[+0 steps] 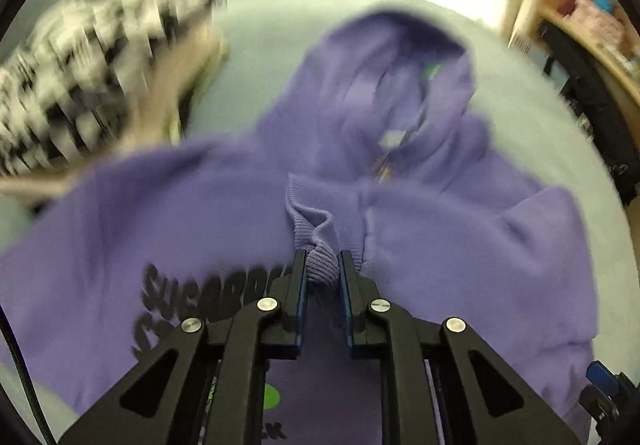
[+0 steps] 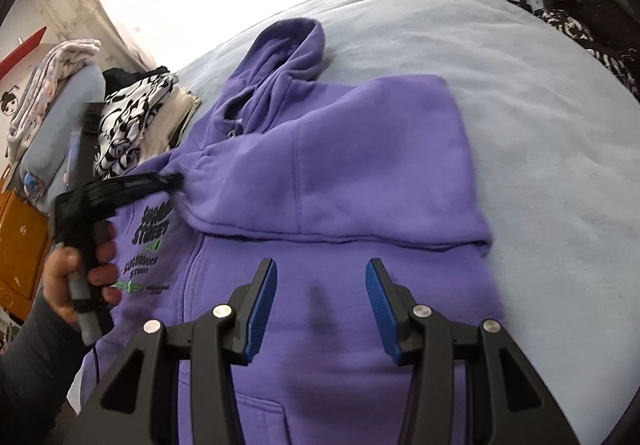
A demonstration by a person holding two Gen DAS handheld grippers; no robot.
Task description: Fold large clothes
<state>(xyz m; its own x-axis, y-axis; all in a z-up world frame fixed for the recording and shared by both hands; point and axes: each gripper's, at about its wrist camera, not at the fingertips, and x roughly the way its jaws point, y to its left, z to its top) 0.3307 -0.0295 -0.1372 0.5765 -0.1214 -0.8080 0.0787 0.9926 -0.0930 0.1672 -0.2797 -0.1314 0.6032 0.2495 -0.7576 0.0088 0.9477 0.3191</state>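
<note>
Blurring smears most of the left wrist view, so the black-and-white patterned cloth [image 1: 92,85] at upper left is hard to make out, and the chest print on the purple hoodie [image 1: 400,205] is partly hidden behind the left gripper [image 1: 323,271]. In the right wrist view the hoodie's hem is cut off behind the right gripper [image 2: 321,299].

The hoodie lies face up on a pale blue bed [image 2: 520,105], zipper [image 2: 190,277] running along its long axis, hood [image 2: 280,57] pointing toward the bed's far edge by the bright window. One sleeve [image 2: 340,165] is folded across the chest, its ribbed cuff [image 1: 320,261] reaching the left side. The fabric is a soft lavender fleece with black and green lettering.

The left gripper's jaws are closed tight on that cuff, the ribbing bunched between them. The right gripper's jaws stand wide apart above the lower front, holding nothing. A person's hand [image 2: 72,277] grips the left tool's handle near the bed's left edge, beside stacked clothes [image 2: 132,125].
</note>
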